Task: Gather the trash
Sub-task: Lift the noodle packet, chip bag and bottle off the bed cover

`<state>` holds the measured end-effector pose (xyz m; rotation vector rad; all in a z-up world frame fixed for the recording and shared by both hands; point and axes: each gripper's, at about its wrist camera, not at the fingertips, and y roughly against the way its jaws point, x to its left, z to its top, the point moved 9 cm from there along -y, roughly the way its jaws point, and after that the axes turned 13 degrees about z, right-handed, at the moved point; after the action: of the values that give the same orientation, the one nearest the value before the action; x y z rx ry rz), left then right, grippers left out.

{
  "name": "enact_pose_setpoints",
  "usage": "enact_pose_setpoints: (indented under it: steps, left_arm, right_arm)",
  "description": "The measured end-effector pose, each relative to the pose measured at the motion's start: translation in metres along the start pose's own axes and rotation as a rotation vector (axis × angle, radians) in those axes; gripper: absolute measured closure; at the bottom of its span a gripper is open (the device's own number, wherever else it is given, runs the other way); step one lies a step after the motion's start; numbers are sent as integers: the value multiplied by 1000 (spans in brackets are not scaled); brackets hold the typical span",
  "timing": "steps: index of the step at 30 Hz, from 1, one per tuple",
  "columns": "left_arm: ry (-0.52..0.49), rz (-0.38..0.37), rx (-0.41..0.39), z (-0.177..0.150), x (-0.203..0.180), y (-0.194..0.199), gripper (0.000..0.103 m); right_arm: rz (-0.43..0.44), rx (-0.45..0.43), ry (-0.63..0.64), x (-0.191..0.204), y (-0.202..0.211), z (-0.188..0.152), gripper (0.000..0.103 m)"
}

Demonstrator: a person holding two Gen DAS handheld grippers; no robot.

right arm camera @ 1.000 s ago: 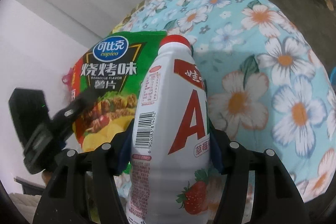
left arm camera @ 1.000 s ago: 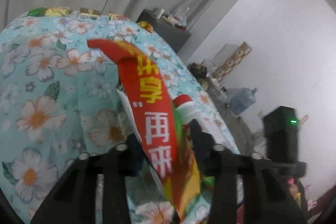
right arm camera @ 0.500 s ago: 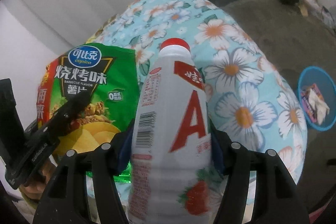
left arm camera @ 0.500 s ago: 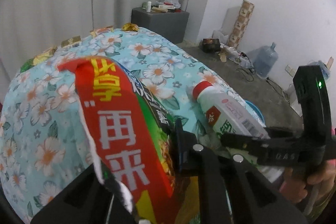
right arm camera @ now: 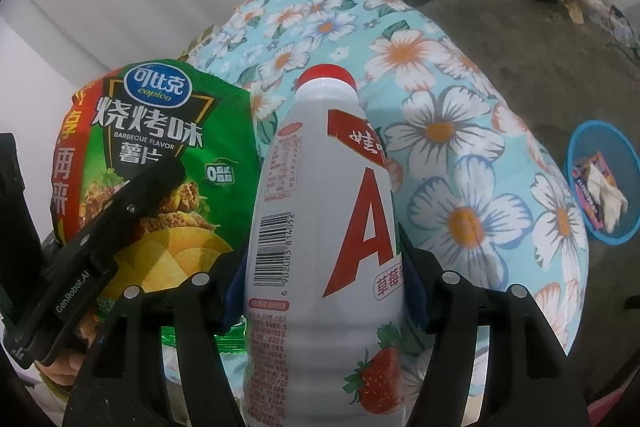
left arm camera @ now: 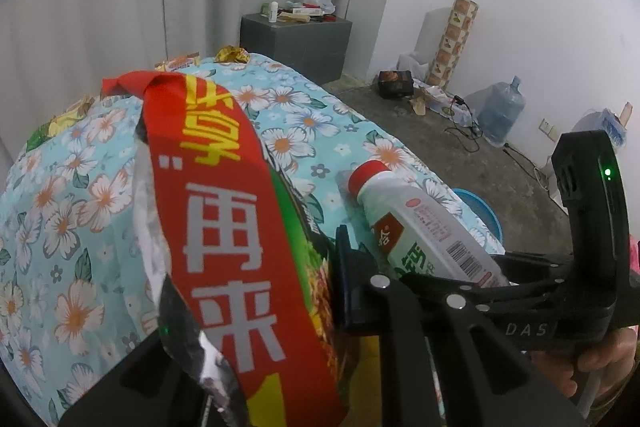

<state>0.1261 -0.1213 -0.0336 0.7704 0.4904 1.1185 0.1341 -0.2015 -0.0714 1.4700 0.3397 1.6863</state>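
A green and red chip bag [left arm camera: 228,227] fills the left wrist view, and my left gripper [left arm camera: 256,307] is shut on its lower part. One left finger [right arm camera: 132,203] lies across the bag's front [right arm camera: 160,147] in the right wrist view. My right gripper [right arm camera: 320,291] is shut on a white drink bottle [right arm camera: 320,207] with a red cap, gripped at mid body. The bottle [left arm camera: 420,231] also shows to the right of the bag. Both things hang above the floral-cloth table [right arm camera: 460,107].
A blue bin [right arm camera: 600,137] holding wrappers stands on the floor right of the table. More wrappers [left arm camera: 232,54] lie along the table's far edge. A grey cabinet [left arm camera: 296,39], a patterned roll [left arm camera: 456,39] and a water jug [left arm camera: 500,111] stand by the walls.
The left view has rolled and swung, and the chip bag now hangs beside the bottle. The left fingers have closed tighter on the bag. The blue bin has come into the right view.
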Motion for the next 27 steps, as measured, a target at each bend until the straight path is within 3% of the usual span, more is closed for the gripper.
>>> enact_pose_setpoints:
  steps: [27]
  left_arm:
    - [-6, 6, -3, 2, -2, -2, 92]
  right_arm:
    - [50, -40, -14, -2, 11, 2, 45]
